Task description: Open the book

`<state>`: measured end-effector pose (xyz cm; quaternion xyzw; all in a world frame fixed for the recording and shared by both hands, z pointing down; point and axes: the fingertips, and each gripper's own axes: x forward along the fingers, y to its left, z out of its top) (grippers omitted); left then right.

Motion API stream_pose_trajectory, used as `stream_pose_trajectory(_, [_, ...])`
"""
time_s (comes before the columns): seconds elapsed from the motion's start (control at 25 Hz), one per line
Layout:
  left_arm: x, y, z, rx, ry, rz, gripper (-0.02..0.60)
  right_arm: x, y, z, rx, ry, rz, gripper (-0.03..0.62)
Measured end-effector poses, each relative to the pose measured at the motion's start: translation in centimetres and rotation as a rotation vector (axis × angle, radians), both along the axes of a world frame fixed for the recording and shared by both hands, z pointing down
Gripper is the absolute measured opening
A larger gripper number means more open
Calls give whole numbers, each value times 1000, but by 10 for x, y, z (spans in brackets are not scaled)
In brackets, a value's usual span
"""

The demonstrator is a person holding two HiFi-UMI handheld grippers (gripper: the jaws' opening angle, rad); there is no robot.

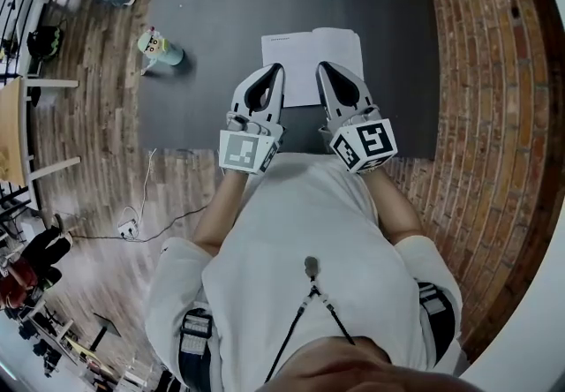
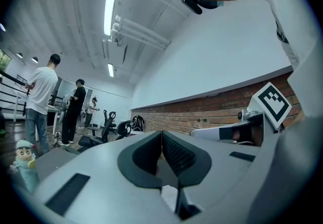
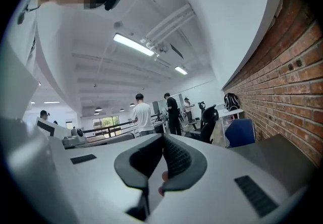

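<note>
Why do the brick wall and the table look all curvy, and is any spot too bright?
Head view: the wide-angle lens bends the edges of the dark table and curves the brick wall. Left gripper view: the ceiling light strip glares white. Right gripper view: the brick wall bulges at the right; a second light strip is washed out too.

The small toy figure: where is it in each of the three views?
Head view: toy figure, upper left, left of the book.
Left gripper view: lower left edge.
Right gripper view: not in it.
Shared landmark: the brick wall, in all three views.
</note>
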<state>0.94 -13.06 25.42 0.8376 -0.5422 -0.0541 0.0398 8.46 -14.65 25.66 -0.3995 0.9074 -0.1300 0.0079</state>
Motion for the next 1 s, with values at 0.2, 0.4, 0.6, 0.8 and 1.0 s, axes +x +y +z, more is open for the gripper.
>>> stream_pose_trajectory(0.2, [-5, -2, -1, -8, 0, -8, 23, -2, -1, -8, 13, -7, 8, 35])
stream_pose_trajectory(0.4, [2, 0, -2, -6, -5, 10, 23, -1, 2, -10, 8, -7, 7, 35])
stream_pose_trajectory(0.6, [8, -1, -5, 1, -14, 21, 23, 3, 1, -15, 19, -12, 2, 35])
stream_pose_trajectory(0.8, [5, 4, -10, 8, -28, 16, 23, 0, 6, -19, 23, -16, -9, 35])
stream_pose_trajectory(1.0, [0, 5, -6, -1, -20, -1, 23, -1, 5, -17, 20, -19, -19, 35])
